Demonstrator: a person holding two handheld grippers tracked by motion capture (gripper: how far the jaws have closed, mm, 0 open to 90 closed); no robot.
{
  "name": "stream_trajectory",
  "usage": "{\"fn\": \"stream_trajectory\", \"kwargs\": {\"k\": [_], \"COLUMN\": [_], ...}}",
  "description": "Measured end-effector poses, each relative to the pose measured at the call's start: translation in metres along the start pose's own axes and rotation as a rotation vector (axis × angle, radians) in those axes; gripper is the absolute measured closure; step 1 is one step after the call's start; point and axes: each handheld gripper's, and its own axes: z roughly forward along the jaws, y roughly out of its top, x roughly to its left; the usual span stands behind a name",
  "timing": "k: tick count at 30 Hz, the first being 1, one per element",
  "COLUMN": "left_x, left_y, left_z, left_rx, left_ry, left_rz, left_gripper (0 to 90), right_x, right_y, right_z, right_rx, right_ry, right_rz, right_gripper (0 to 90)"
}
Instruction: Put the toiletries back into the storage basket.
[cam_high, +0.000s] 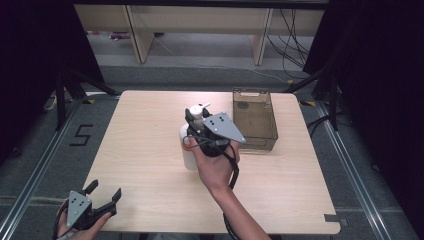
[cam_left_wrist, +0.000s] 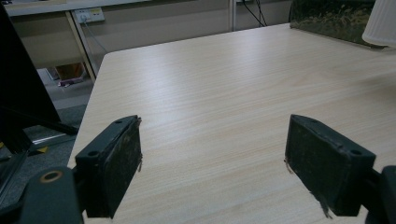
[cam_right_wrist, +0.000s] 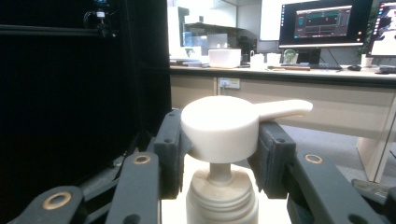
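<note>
Light wooden table (cam_high: 150, 150): right tongs (cam_right_wrist: 219, 154) clamped on white plastic pump bottle (cam_right_wrist: 222, 135) beside brown mesh basket (cam_high: 255, 120); left tongs (cam_left_wrist: 212, 163) wide apart, empty.

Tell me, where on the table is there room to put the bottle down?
The biggest bare patch of the table lies left of the white pump bottle, reaching toward the open left tool. Another free strip runs along the near edge, right of the forearm. It is crowded by the brown basket, close beside the right tool.
</note>
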Motion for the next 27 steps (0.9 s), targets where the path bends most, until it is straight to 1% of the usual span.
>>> {"fn": "stream_trajectory", "kwargs": {"k": [7, 8, 9, 11, 12, 14, 16, 17, 18, 19, 21, 22, 23, 24, 25, 27], "left_x": [0.0, 0.0, 0.0, 0.0, 0.0, -0.001, 0.0, 0.0, -0.001, -0.001, 0.0, 0.0, 0.0, 0.0, -0.001, 0.0], "left_y": [0.0, 0.0, 0.0, 0.0, 0.0, -0.001, 0.0, 0.0, 0.0, 0.0, 0.0, 0.0, 0.0, 0.0, -0.001, 0.0], "left_z": [0.0, 0.0, 0.0, 0.0, 0.0, 0.001, 0.001, 0.001, 0.001, 0.001, 0.001, 0.0, 0.0, 0.0, 0.001, 0.001], "left_rx": [-0.001, 0.0, -0.001, 0.001, 0.001, -0.003, -0.004, -0.004, -0.004, -0.004, -0.005, 0.001, 0.001, 0.0, -0.004, -0.004], "left_ry": [0.0, 0.001, 0.001, 0.002, 0.002, 0.001, 0.001, 0.001, 0.001, 0.001, 0.002, 0.004, 0.004, 0.003, 0.002, 0.002], "left_rz": [0.001, 0.0, 0.0, -0.001, 0.0, -0.008, -0.005, -0.006, -0.005, -0.005, -0.005, 0.001, 0.001, 0.001, -0.007, -0.005], "left_gripper": [17.7, 17.7, 17.7, 17.7, 17.7, 17.7, 17.7, 17.7, 17.7, 17.7, 17.7, 17.7, 17.7, 17.7, 17.7, 17.7], "right_x": [-0.008, -0.01, -0.011, -0.014, -0.016, -0.019, -0.021, -0.021, -0.023, -0.024, -0.026, -0.028, -0.028, -0.029, -0.029, -0.031], "right_y": [0.001, 0.001, 0.001, 0.002, 0.002, 0.003, 0.003, 0.003, 0.003, 0.002, 0.002, 0.002, 0.002, 0.002, 0.002, 0.003], "right_z": [-0.005, -0.005, -0.006, -0.008, -0.009, -0.011, -0.012, -0.013, -0.014, -0.014, -0.016, -0.017, -0.017, -0.018, -0.018, -0.02], "right_rx": [-0.003, -0.005, -0.006, 0.0, -0.007, -0.003, -0.003, -0.004, -0.005, -0.002, -0.004, -0.01, -0.01, -0.006, -0.006, -0.011], "right_ry": [-0.014, -0.02, -0.017, -0.029, -0.036, -0.039, -0.047, -0.045, -0.053, -0.049, -0.057, -0.067, -0.067, -0.061, -0.061, -0.067], "right_rz": [-0.001, -0.014, -0.007, -0.007, -0.014, -0.002, -0.011, -0.001, -0.009, 0.0, -0.001, -0.013, -0.013, -0.002, -0.002, -0.006], "right_gripper": [59.9, 59.9, 59.9, 59.9, 59.9, 59.9, 59.9, 59.9, 59.9, 59.9, 59.9, 59.9, 59.9, 59.9, 59.9, 59.9]}}
